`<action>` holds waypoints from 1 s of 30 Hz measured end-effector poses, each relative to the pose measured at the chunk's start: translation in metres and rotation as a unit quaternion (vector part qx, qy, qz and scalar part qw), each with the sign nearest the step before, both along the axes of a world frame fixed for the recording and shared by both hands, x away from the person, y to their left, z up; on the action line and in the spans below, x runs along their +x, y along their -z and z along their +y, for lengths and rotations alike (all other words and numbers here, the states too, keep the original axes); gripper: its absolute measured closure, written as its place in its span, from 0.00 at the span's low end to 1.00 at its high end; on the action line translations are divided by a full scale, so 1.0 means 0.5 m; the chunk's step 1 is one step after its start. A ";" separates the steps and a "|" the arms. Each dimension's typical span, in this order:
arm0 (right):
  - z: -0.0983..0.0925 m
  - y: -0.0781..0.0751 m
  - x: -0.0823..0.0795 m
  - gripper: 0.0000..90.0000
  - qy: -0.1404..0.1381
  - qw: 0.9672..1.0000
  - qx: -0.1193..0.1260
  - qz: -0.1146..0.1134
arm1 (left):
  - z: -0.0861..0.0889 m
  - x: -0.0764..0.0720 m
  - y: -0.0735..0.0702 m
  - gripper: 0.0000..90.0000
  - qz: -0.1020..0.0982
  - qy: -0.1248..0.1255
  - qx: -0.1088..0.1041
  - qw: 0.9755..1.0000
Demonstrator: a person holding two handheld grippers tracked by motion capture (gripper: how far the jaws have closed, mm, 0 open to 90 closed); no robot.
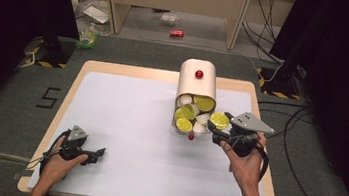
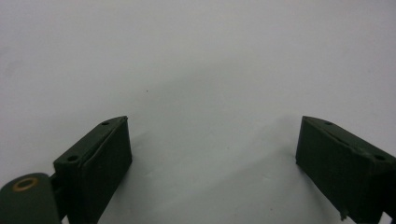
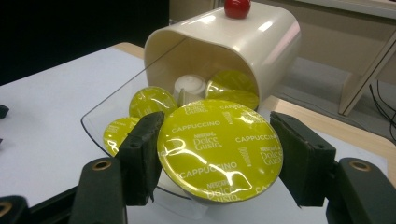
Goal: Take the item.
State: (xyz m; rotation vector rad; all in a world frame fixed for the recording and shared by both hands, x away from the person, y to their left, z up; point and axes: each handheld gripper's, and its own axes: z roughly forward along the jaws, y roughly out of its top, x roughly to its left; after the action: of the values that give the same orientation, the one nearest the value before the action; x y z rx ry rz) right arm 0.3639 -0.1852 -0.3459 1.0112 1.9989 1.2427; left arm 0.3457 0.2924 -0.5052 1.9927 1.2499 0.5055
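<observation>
Near the table's (image 1: 109,120) front left corner the left gripper (image 1: 96,153) rests low over the white surface, its jaws spread wide with nothing between them (bare tabletop lies between them in the left gripper view). Toward the right half, close to the far edge, a cream capsule holder (image 1: 197,85) with a red knob (image 1: 199,74) lies tipped, its clear drawer (image 3: 100,119) open toward the front and holding several yellow-lidded capsules (image 1: 184,124). Just beside the drawer, toward the right edge, the right gripper (image 1: 217,126) is clenched on one coffee capsule (image 3: 218,148), its yellow foil lid reading "Cappuccino", gripped by its sides and lifted clear of the table.
</observation>
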 end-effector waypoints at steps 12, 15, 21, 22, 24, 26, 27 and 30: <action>-0.045 0.005 -0.012 0.43 0.023 1.000 -0.001 0.002 | 0.000 0.000 0.000 0.11 0.000 0.000 0.000 1.000; -0.050 0.009 -0.011 0.43 0.027 1.000 -0.001 0.003 | 0.000 0.000 0.000 0.11 0.000 0.000 0.000 1.000; -0.067 0.027 -0.006 0.43 0.041 0.999 -0.002 0.012 | 0.000 0.000 0.000 0.11 0.000 0.000 0.000 1.000; -0.070 0.030 -0.005 0.43 0.043 0.999 -0.002 0.012 | 0.000 0.000 0.000 0.11 0.000 0.000 0.000 1.000; -0.076 0.035 -0.005 0.43 0.046 0.999 -0.004 0.015 | 0.000 0.000 0.000 0.11 0.000 0.000 0.000 1.000; -0.080 0.041 -0.005 0.42 0.050 0.999 -0.004 0.018 | 0.000 0.000 0.000 0.11 0.000 0.000 0.000 1.000; -0.083 0.043 -0.004 0.43 0.051 0.998 -0.005 0.020 | 0.000 0.000 0.000 0.11 0.000 0.000 0.000 1.000; -0.093 0.059 -0.001 0.43 0.060 0.998 -0.006 0.026 | 0.000 0.000 0.000 0.11 0.000 0.000 0.000 1.000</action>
State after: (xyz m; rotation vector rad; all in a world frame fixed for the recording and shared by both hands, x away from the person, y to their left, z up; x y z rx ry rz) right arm 0.3632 -0.2316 -0.3755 1.1504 1.9514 1.1490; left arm 0.3456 0.2924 -0.5052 1.9926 1.2499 0.5055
